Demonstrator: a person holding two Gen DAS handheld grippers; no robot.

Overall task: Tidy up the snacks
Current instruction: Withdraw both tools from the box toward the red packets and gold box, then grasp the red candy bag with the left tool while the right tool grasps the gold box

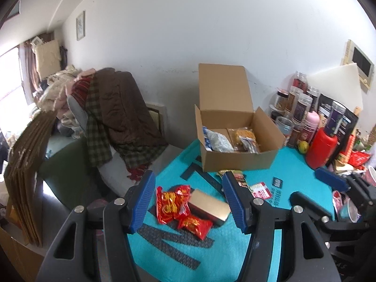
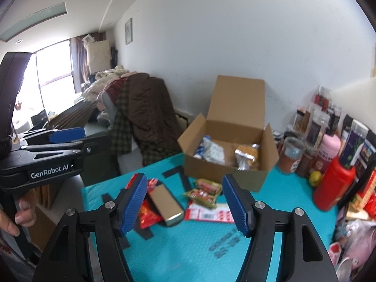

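Left tool (image 1: 189,198): ribbed blue pads on black arms, jaws parted, nothing gripped; the snacks seen between them lie lower down on the surface. Surface (image 1: 293,164) covered in teal mat with dark strips, bubbled texture.

Red crinkled foil snack packets (image 1: 175,205) lie loose on the mat, glossy, yellow print unreadable. Touching them on the right, a tan rectangular carton (image 1: 209,205), matte top, shiny end face; its long axis runs from far-left to near-right in the left wrist view. Its near end overlaps one red packet.

Right tool (image 2: 184,202): same build, jaws apart, gripping nothing. No earlier view to compare.

Small green-and-red sachets (image 2: 206,192) sit just before the box; a flat red-and-white packet (image 2: 211,213) lies nearer, blurred.

Corrugated cardboard box (image 1: 237,159), lid flap upright, holds a white-blue crinkled bag (image 1: 217,141) left and clear-wrapped yellow snacks (image 1: 245,137) right; bottoms hidden by the box wall.

Far right: clear lidded jars (image 1: 298,98), red bottle (image 1: 322,149), clutter cut off at frame edge.
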